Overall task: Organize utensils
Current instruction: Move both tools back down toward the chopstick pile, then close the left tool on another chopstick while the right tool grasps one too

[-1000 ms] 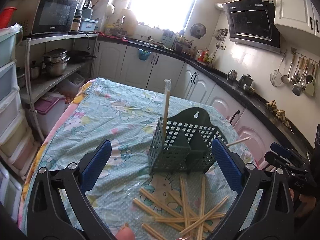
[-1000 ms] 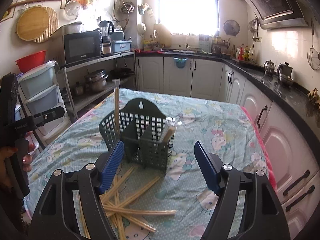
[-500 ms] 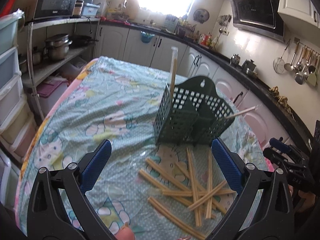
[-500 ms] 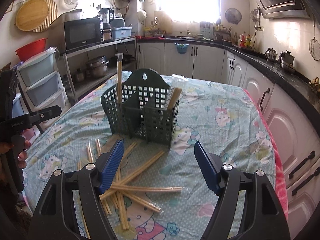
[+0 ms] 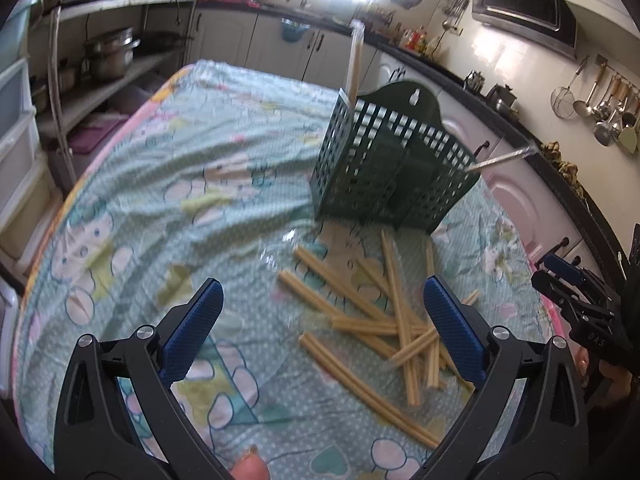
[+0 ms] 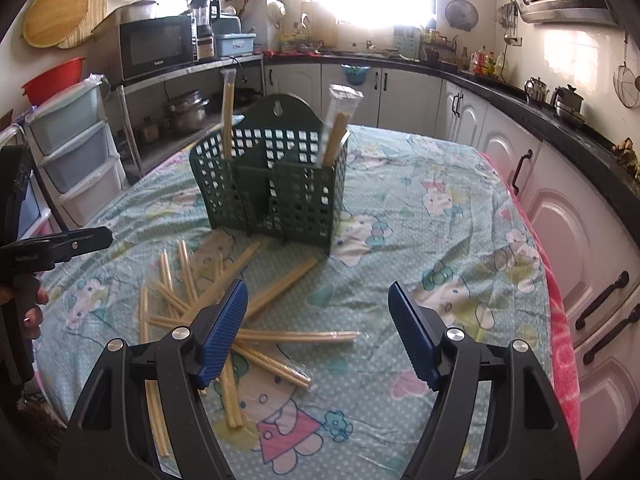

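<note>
- The left gripper [image 5: 320, 334] stands wide apart, holding nothing, above the tablecloth [image 5: 168, 184]; its right finger [image 5: 452, 336] covers part of the chopsticks [image 5: 384, 320].
- The right gripper [image 6: 318, 334] is likewise spread wide and holds nothing; its left finger [image 6: 222, 332] hides where several sticks cross.
- The chopsticks, in clear wrappers, lie scattered in front of the green basket [image 6: 276, 192].
- Two wrapped pairs stand in the basket: one upright [image 6: 227, 116], one tilted [image 6: 338, 128].
- The left view is blurred; the basket's inner compartments are hard to make out.
</note>
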`<state>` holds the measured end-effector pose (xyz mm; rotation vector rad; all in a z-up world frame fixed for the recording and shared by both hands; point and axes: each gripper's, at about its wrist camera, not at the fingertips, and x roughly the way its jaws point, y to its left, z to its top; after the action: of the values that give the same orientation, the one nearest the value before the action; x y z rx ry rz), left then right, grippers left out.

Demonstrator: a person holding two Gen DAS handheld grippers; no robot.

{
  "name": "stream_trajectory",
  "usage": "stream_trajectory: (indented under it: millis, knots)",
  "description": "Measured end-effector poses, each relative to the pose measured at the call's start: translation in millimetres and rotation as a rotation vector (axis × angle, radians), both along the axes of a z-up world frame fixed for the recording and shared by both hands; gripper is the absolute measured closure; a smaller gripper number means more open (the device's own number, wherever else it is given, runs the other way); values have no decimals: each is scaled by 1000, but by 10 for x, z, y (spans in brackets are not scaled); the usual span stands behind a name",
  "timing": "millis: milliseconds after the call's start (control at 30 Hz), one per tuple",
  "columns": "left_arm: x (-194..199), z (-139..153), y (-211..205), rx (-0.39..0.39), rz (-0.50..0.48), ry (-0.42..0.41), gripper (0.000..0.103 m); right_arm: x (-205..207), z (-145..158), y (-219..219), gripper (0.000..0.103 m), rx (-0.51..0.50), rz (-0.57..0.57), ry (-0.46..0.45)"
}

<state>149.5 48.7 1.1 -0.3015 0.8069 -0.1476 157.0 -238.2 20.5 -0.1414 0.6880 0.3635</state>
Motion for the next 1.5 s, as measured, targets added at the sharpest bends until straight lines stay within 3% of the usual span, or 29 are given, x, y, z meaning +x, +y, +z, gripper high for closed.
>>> stream_trajectory:
  millis: [233, 533, 800, 1067, 1300, 1500]
  knots:
    - [17, -310, 6, -42, -26, 127, 36, 20, -171, -71, 33, -14, -20, 42]
    - [61, -563, -4, -64, -26, 217, 50, 120, -388, -103, 37, -21, -43, 102]
    - [200, -626, 8, -29, -23, 218, 62, 313, -537, -164, 42, 7, -68, 155]
    - [272, -632, -46, 57, -59, 201, 75, 484, -658, -174, 48, 27, -71, 218]
    - [307, -654, 99, 12, -54, 197, 88, 593, -769, -182, 52, 75, -74, 285]
    - [320, -657, 131, -10, -54, 189, 92, 678, -871, -285, 64, 179, -115, 343]
